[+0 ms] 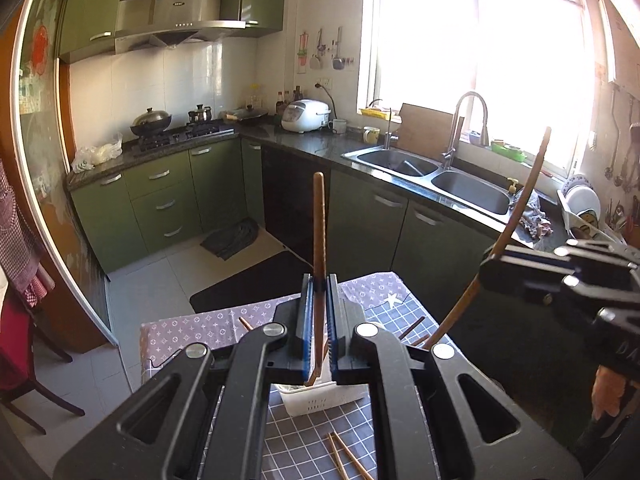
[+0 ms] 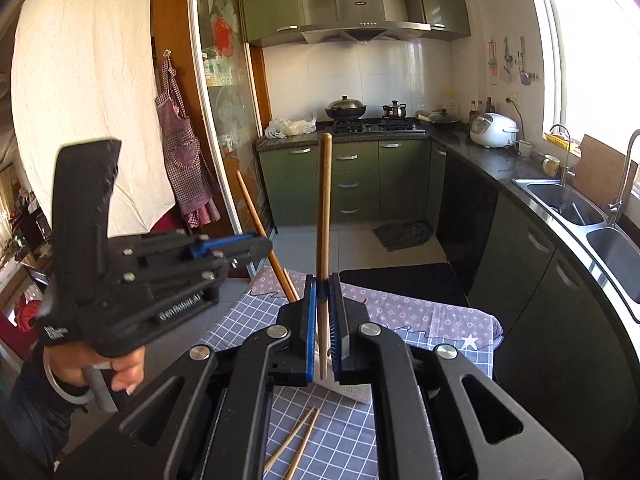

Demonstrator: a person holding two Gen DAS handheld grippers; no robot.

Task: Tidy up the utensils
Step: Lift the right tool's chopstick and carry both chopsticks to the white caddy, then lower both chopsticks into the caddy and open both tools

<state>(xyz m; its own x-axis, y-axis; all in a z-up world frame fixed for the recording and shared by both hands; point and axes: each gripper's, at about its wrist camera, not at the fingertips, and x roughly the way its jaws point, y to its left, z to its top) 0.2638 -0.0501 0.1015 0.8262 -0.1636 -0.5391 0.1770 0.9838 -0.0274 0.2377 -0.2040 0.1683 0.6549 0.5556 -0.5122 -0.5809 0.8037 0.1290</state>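
Note:
In the left wrist view my left gripper [image 1: 319, 278] is shut on a brown wooden chopstick [image 1: 319, 216] that stands almost upright between the blue pads. Its lower end hangs over a white slotted basket [image 1: 316, 398] on the table. At the right, my right gripper [image 1: 487, 265] is shut on a second chopstick [image 1: 524, 200] that leans to the right. The right wrist view shows the right gripper [image 2: 322, 278] clamping its upright chopstick [image 2: 323, 200] above the white basket [image 2: 354, 394]. The left gripper [image 2: 265, 245], held by a hand, grips its chopstick [image 2: 256, 216] at the left.
Loose chopsticks [image 1: 346, 456] [image 2: 298, 440] lie on the checked tablecloth [image 1: 304, 436], with others [image 1: 412, 328] near the purple patterned cloth [image 1: 208, 330]. Green kitchen cabinets, a stove, a double sink [image 1: 432, 176] and a bright window lie beyond the table. A dark chair stands at the left.

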